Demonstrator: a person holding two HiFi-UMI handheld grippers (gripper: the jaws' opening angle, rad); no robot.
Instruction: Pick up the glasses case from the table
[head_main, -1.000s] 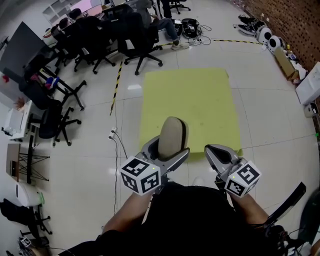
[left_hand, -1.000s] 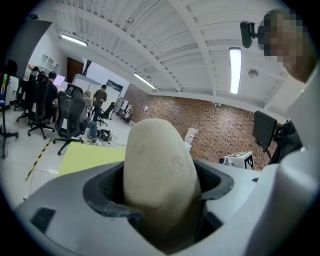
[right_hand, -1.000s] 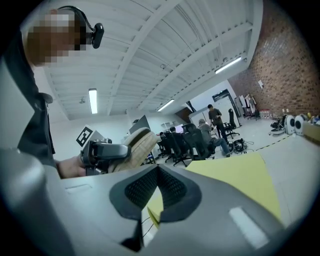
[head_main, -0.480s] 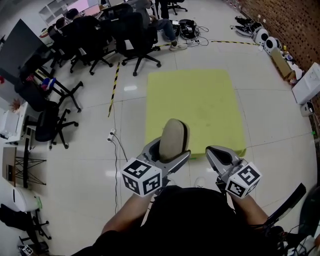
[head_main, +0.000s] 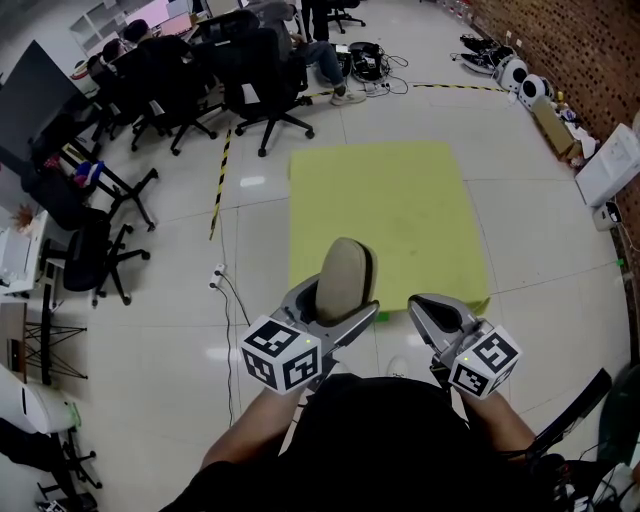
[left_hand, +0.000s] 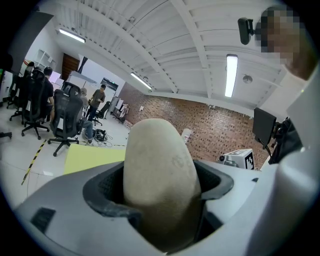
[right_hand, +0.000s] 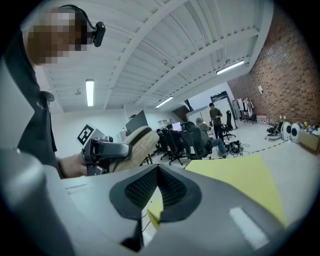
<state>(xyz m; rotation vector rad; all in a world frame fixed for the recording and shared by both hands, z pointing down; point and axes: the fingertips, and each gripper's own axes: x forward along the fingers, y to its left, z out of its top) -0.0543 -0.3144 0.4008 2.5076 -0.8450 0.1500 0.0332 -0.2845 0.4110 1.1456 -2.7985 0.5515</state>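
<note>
Left gripper clenched on case, upright, clear of table, near its 6 o'clock edge. Right gripper, at case's 3 o'clock, closed, empty. Risk: grip sits low; case may pivot or slip.

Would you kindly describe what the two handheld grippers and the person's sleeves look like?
Both the left gripper and right gripper have light grey shells with dark ribbed pads. Each carries a white cube printed with black square markers. The person wears a black top; the forearms are uncovered.

head down, gripper views up, sharing table
</note>
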